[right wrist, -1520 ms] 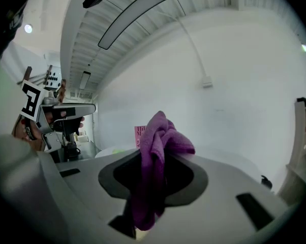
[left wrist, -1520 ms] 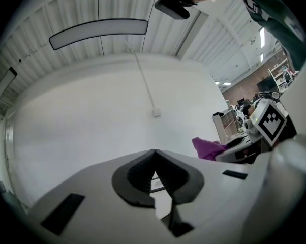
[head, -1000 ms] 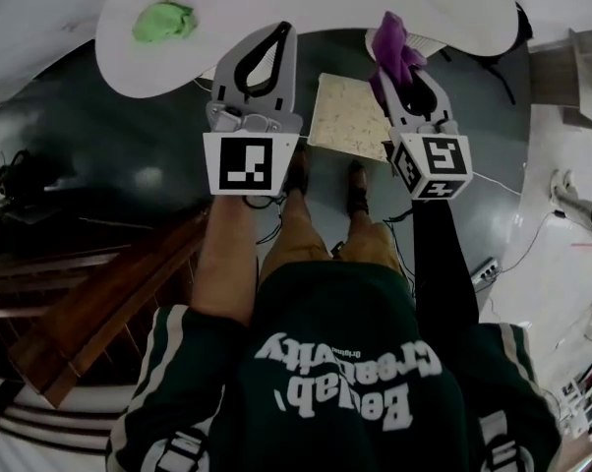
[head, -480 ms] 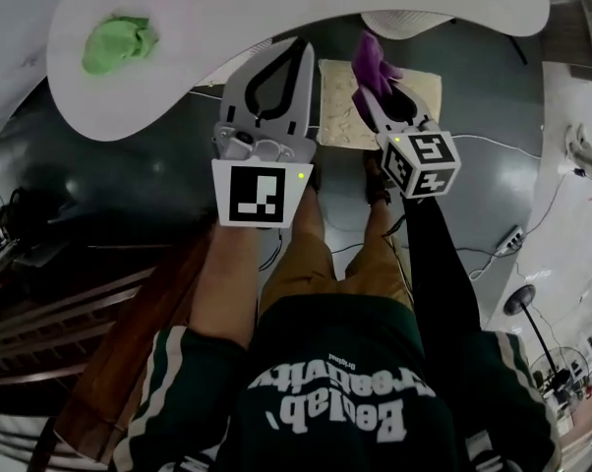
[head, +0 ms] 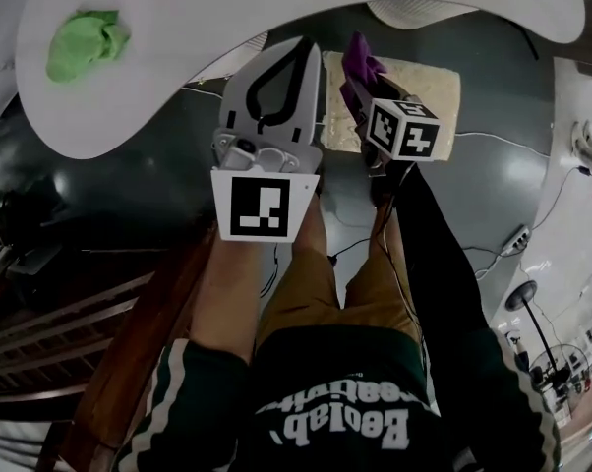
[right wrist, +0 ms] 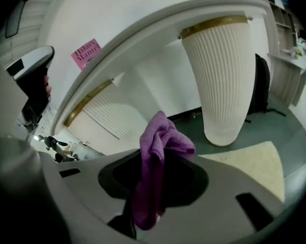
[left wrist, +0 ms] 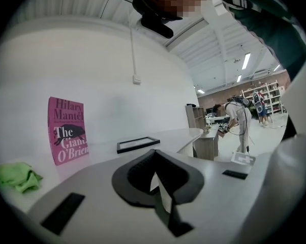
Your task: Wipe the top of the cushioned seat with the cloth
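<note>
Clamped on the purple cloth, my right gripper hung above the near left edge of the cushioned seat, its jaws pinching a bunched fold that stood up in a peak and trailed down between them in the right gripper view. The seat, a cream padded square low on the floor, lay ahead of my feet and partly under the rim of the white table, beside the ribbed pedestal; the cloth was not yet touching it as far as I could judge. My left gripper was held level just beside the right with its jaws together on nothing, pointing across the tabletop toward a pink book, with a green rag lying well off to the left. I judged the step in hand to be carrying the cloth to the seat, with wiping not begun. The next move called for lowering the right gripper until the hanging cloth pressed flat on the cushion, then sweeping it across the top while keeping clear of the table rim. Against the view a second earlier, the right gripper had swung in and forward, its marker cube turned, and the grip on the cloth was unchanged.
</note>
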Demonstrator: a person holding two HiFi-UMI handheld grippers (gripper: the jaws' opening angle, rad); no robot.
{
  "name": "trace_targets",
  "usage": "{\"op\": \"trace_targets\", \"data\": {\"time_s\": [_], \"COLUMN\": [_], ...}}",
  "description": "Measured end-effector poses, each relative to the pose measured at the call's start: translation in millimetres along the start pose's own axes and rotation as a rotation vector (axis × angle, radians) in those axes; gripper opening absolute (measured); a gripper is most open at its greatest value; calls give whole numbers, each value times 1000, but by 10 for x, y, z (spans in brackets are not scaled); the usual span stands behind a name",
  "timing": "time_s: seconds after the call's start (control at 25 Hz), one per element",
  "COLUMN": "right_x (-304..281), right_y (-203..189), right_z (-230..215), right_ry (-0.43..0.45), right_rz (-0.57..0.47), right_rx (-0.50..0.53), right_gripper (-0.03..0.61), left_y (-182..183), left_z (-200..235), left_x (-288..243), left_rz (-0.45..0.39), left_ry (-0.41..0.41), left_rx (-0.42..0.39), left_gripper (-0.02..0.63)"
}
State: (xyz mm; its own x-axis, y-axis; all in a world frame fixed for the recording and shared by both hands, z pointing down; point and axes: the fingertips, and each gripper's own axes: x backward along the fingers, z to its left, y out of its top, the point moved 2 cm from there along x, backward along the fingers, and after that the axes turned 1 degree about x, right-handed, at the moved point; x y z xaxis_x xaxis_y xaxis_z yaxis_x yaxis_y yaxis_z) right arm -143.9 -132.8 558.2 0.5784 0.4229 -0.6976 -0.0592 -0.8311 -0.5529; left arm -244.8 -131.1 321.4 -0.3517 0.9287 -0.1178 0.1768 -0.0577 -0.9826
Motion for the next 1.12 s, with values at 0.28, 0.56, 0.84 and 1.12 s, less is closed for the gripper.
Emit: {"op": "trace_targets", "data": {"time_s": [0.28,0.56,0.84,1.12], "right_x": [-748,-1086,-891,-273], "right_y": [-371,-728,-658,-597], "right_z": [-271,-466,-729,-1828], "right_ry": [-91,-151,-170,-278], "right_rz": [195,322,359,368], "right_rx": [-71,-100,-34,-38], "right_gripper": [118,115,110,109], "left_y": [-354,-639,-636,-553], "left_z": [145,76,-76,-393], "left_x": [-27,-50,-163,-423], "left_rz": [23,60,58,43], "left_ry": [12,7,7,-1], "left_rx": [-4,6,40,38], "left_gripper": [15,15,15,15]}}
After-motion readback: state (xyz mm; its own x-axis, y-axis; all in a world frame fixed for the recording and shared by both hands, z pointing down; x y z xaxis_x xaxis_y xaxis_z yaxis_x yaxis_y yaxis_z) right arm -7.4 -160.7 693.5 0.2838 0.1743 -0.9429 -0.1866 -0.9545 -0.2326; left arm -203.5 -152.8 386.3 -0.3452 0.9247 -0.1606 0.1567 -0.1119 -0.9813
